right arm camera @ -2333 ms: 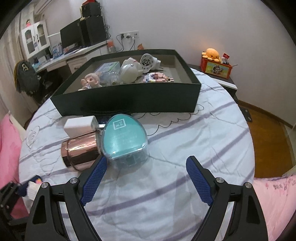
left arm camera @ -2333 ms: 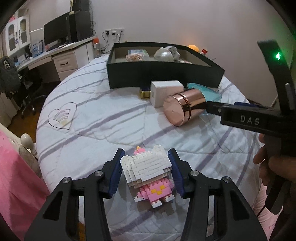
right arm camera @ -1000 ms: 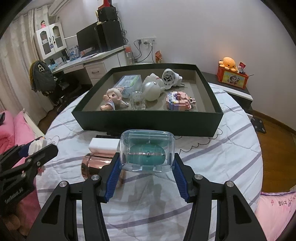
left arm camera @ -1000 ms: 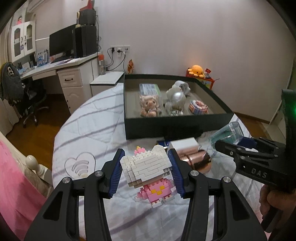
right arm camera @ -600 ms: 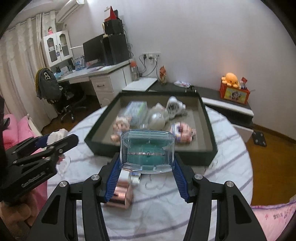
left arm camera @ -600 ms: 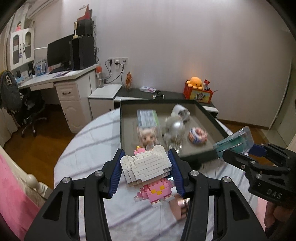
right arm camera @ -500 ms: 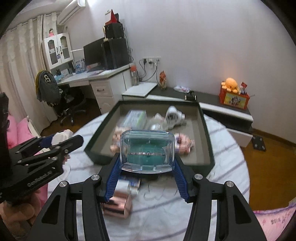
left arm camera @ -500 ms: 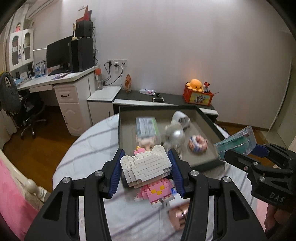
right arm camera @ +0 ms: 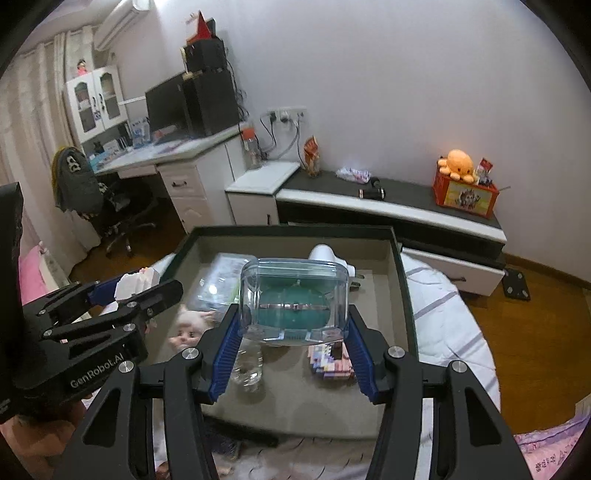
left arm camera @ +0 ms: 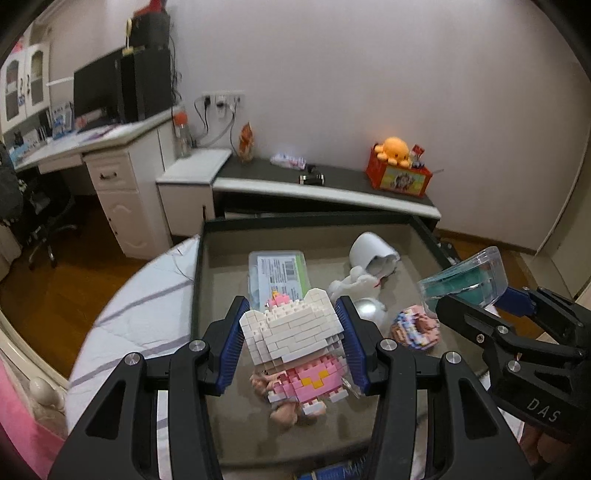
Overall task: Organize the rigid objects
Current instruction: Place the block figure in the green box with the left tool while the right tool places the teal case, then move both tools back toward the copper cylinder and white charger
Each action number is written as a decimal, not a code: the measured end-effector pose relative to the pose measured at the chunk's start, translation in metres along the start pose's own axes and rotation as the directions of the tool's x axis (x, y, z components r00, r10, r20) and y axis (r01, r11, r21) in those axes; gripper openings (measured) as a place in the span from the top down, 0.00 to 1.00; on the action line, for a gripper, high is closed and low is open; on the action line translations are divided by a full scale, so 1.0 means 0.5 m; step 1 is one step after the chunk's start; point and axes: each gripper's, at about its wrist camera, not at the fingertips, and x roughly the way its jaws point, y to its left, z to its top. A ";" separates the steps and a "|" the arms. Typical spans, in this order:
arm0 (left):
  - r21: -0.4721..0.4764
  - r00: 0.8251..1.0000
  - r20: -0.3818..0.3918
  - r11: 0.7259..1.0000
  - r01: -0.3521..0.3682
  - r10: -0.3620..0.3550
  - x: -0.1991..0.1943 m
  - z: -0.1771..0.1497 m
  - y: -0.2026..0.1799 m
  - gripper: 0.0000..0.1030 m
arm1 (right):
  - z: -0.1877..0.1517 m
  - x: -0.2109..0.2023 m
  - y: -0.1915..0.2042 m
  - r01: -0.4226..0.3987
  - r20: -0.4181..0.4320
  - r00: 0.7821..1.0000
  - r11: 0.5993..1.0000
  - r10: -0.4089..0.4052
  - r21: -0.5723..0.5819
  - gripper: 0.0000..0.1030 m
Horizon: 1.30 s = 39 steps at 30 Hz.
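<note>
This is a bedroom in a home. The landmark is the white desk [right arm camera: 177, 162] along the wall: on it stand a dark monitor [right arm camera: 166, 101] and a black computer tower [right arm camera: 210, 98], and above its far end hangs a white glass-door cabinet [right arm camera: 98, 101]. In front of the desk is an office chair [right arm camera: 122, 210] with a dark jacket [right arm camera: 74, 177] draped over it. To the right of the desk runs a low dark-topped cabinet [right arm camera: 399, 206] bearing an orange plush octopus [right arm camera: 456, 164] on a red box [right arm camera: 465, 197]. Above the desk an air conditioner [right arm camera: 122, 18] is mounted by a curtain [right arm camera: 26, 122]. The floor [right arm camera: 543, 332] is wood, and pink bedding [left arm camera: 22, 424] lies nearest the camera.
</note>
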 end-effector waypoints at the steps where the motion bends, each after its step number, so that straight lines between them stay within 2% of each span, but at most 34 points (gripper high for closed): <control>1: -0.002 1.000 -0.011 1.000 0.000 0.000 0.014 0.002 0.000 0.52 | 0.000 0.016 -0.005 0.001 -0.014 1.000 1.000 -0.001 0.003 0.46; 6: -0.001 0.998 -0.066 1.000 -0.003 0.003 0.073 -0.006 -0.001 0.52 | -0.012 0.078 -0.026 0.009 -0.075 0.997 1.000 -0.008 0.020 0.46; 9: 0.012 0.997 -0.078 1.000 -0.002 0.003 0.081 -0.010 -0.009 0.49 | -0.019 0.098 -0.031 0.015 -0.100 0.995 1.000 -0.013 0.025 0.46; 10: 0.013 0.997 -0.079 1.000 -0.001 0.002 0.080 -0.011 -0.010 0.45 | -0.022 0.101 -0.034 0.018 -0.105 0.994 1.000 -0.015 0.026 0.46; 11: 0.011 0.997 -0.075 1.000 0.000 0.001 0.076 -0.012 -0.010 0.32 | -0.024 0.103 -0.035 0.017 -0.109 0.994 1.000 -0.014 0.025 0.45; 12: 0.008 0.998 -0.065 1.000 -0.015 0.015 0.071 -0.011 -0.006 0.26 | -0.026 0.103 -0.034 0.007 -0.111 0.994 1.000 -0.005 0.022 0.43; 13: 0.007 0.998 -0.048 0.999 -0.042 0.042 0.061 -0.013 -0.003 0.24 | -0.026 0.100 -0.032 0.007 -0.108 0.994 1.000 -0.005 0.018 0.39; 14: 0.001 0.998 -0.040 0.999 -0.049 0.049 0.053 -0.012 0.001 0.19 | -0.026 0.096 -0.031 0.015 -0.103 0.995 1.000 -0.013 0.014 0.30; 16: -0.033 0.999 -0.018 0.998 -0.044 0.044 0.028 -0.015 0.017 0.10 | -0.026 0.081 -0.033 0.032 -0.086 0.996 0.999 -0.031 0.015 0.19; 18: -0.046 0.999 0.011 0.998 -0.047 0.048 0.001 -0.014 0.028 0.01 | -0.028 0.065 -0.035 0.037 -0.069 0.997 0.999 -0.036 0.023 0.18; 20: -0.034 0.997 0.041 0.998 -0.061 0.062 -0.032 -0.020 0.030 0.00 | -0.031 0.050 -0.035 0.034 -0.064 0.997 0.999 -0.031 0.037 0.15; 26: -0.027 0.992 0.091 0.996 -0.087 0.089 -0.131 -0.045 0.035 0.00 | -0.053 -0.019 -0.018 0.038 -0.024 0.999 0.996 -0.036 0.085 0.14; 39: -0.058 0.987 0.122 0.994 -0.098 0.104 -0.327 -0.137 0.043 0.00 | -0.140 -0.222 0.054 0.057 0.098 0.993 0.990 -0.070 0.130 0.14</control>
